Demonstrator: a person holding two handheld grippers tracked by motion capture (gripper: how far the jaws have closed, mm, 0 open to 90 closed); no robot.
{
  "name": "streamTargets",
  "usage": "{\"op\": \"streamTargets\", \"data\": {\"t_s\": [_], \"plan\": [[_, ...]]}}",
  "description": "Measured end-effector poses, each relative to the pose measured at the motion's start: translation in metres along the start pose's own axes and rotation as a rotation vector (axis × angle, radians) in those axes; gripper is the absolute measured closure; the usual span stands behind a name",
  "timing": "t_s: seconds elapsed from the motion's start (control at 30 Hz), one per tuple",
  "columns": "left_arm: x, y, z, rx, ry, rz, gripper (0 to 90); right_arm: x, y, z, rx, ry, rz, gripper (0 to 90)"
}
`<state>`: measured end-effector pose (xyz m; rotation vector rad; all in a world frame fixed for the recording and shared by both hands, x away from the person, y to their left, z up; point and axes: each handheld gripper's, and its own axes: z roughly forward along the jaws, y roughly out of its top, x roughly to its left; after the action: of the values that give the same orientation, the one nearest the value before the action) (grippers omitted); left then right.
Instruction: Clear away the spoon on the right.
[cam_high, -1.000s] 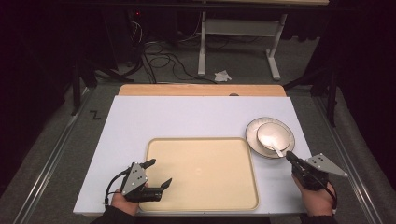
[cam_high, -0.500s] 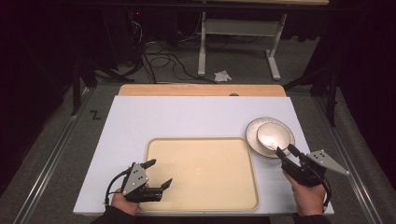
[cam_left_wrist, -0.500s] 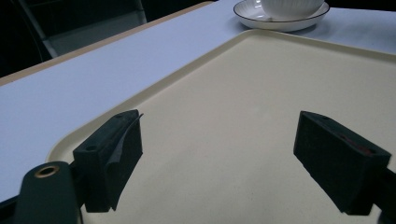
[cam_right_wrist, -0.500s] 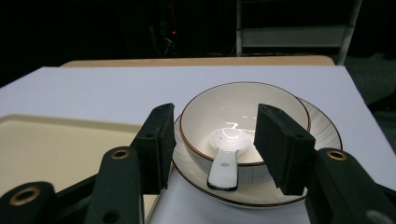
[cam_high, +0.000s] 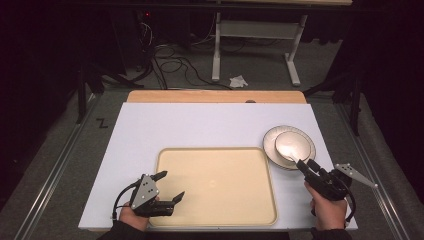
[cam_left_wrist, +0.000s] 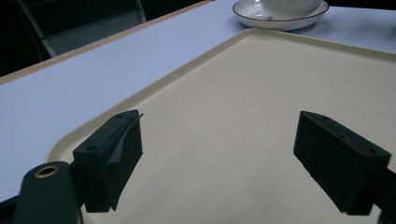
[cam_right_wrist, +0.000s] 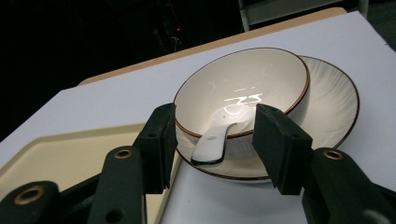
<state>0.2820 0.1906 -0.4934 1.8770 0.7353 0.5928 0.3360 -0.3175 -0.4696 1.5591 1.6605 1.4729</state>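
A cream bowl (cam_high: 294, 144) stands on a matching plate (cam_high: 270, 136) at the table's right, with a white spoon (cam_right_wrist: 212, 142) leaning in it, handle over the near rim. My right gripper (cam_high: 305, 164) is open just in front of the bowl. Its jaws have just been closing a little, and in the right gripper view (cam_right_wrist: 217, 128) they stand on either side of the spoon handle, pads apart from it. A cream tray (cam_high: 215, 185) lies bare at the front middle. My left gripper (cam_high: 171, 185) rests open over the tray's near left corner, nothing between its jaws (cam_left_wrist: 219, 130).
A white board (cam_high: 200, 127) covers the table, with a wooden strip (cam_high: 215, 96) along its far edge. The tray's right rim (cam_right_wrist: 60, 149) runs close to the plate (cam_right_wrist: 331, 102). Beyond the table are cables, desk legs (cam_high: 216, 55) and a crumpled paper (cam_high: 238, 80) on the floor.
My right gripper went from shut to open and moved up to the bowl's near rim, its jaws now around the spoon handle. The left gripper has not moved.
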Motion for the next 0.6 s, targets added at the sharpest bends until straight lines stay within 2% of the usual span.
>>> {"op": "streamTargets", "data": {"t_s": [0.1,0.3,0.6], "plan": [[-0.0002,0.0000,0.0003,0.002,-0.002,0.001,15.9,0.0004,-0.0005,0.0042,0.011,0.021,0.034,52.4],[-0.0002,-0.0002,0.0009,0.008,-0.005,0.002,15.9,-0.0032,-0.0018,0.0098,0.032,0.024,0.078,55.7],[-0.0003,-0.0002,0.0005,0.008,-0.006,0.003,15.9,-0.0073,-0.0033,0.0096,0.049,0.049,0.102,68.3]]}}
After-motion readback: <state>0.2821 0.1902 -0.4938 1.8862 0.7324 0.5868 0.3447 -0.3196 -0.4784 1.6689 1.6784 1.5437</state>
